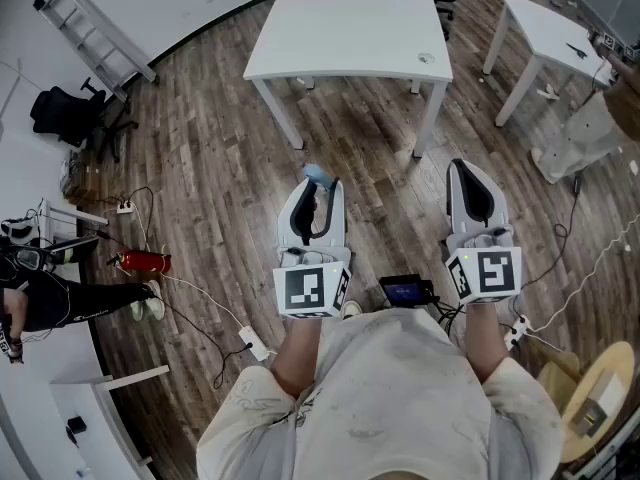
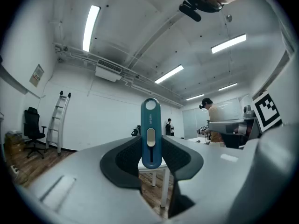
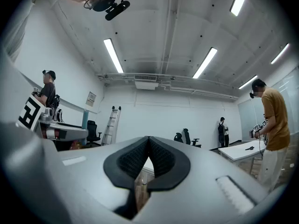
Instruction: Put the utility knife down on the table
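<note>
Utility knife [image 2: 151, 125] pinched upright in left hand-held gripper [image 2: 150, 143]; right hand-held gripper [image 3: 148, 143] pressed together, empty.

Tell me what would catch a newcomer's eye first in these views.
A blue utility knife is clamped in the left hand-held gripper, its end sticking out past the tips, over the wooden floor. Just ahead stands a white table. The right hand-held gripper is shut with nothing in it.
</note>
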The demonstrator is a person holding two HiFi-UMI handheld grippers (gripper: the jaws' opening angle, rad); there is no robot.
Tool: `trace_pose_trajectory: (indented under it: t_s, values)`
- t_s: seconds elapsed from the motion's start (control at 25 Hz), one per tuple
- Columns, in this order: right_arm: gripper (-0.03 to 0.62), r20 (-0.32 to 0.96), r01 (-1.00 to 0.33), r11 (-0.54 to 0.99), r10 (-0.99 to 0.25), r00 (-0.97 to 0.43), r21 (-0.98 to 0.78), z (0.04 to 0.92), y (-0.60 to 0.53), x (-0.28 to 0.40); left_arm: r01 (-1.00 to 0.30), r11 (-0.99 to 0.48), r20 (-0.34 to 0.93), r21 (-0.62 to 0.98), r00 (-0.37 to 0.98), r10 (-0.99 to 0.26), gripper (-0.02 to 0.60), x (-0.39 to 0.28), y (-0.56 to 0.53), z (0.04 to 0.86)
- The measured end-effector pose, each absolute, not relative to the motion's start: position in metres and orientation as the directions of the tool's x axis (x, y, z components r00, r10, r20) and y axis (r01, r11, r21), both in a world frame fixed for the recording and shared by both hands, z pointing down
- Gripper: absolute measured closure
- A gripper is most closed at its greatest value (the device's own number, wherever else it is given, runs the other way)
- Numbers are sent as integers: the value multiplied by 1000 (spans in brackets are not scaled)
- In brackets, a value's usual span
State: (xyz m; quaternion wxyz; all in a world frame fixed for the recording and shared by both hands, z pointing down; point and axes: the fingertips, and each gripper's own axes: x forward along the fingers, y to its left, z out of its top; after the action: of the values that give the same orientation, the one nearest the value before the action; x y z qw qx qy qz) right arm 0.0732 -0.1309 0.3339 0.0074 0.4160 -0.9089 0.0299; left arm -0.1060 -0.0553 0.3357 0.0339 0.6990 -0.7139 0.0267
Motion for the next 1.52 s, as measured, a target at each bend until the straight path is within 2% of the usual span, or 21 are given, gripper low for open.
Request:
trace_pose_trajectory:
  t_s: [1.0,1.52]
  values:
    - [589,69,-742,665,-739,-670,-84,339,-118,71,-999,29,95,40,-25,-995,431,-100,-44,327]
    - [589,56,-731,678,-729,-683,-82,332,-120,68,-996,90,97,3,-89,-991,433,-105,-42,325]
